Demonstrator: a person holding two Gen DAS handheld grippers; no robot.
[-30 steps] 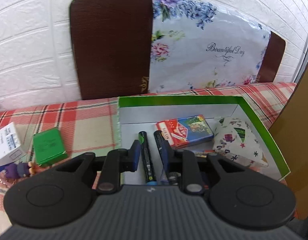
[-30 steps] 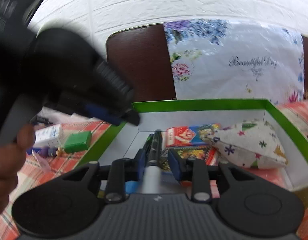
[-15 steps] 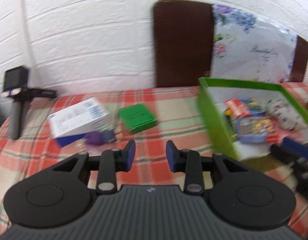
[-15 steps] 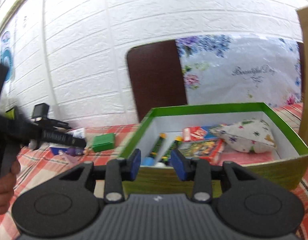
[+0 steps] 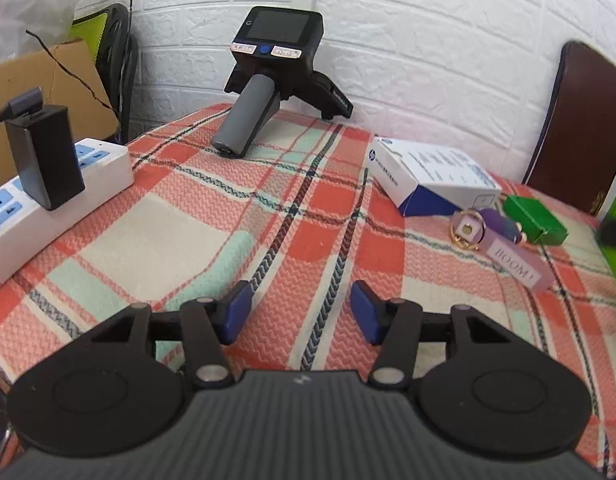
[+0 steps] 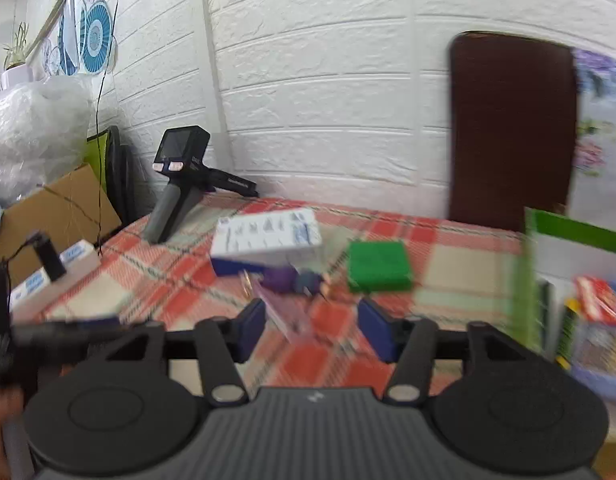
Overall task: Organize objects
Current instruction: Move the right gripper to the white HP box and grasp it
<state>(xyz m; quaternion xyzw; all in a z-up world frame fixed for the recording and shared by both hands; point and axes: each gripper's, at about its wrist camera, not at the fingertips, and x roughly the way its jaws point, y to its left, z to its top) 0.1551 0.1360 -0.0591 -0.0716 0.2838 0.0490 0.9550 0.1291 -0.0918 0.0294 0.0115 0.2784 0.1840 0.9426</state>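
My left gripper (image 5: 299,312) is open and empty, low over the plaid tablecloth (image 5: 227,232). Ahead to its right lie a white and blue box (image 5: 432,172), a purple keychain with a "BOOM" tag (image 5: 492,236) and a small green box (image 5: 534,220). My right gripper (image 6: 312,330) is open and empty, with the same white box (image 6: 267,238), purple keychain (image 6: 287,280) and green box (image 6: 378,266) just beyond its fingers. The green-rimmed storage box (image 6: 568,232), holding cards and markers, is at the right edge.
A black handheld device with a screen (image 5: 267,68) stands at the back of the table. A white power strip with a black adapter (image 5: 39,184) lies at the left edge. A brown chair back (image 6: 512,128) is behind the table. A cardboard box (image 6: 55,208) is off the left side.
Both grippers have swung left, away from the green-rimmed box. The right gripper has let go of the marker it held and both have opened wider.
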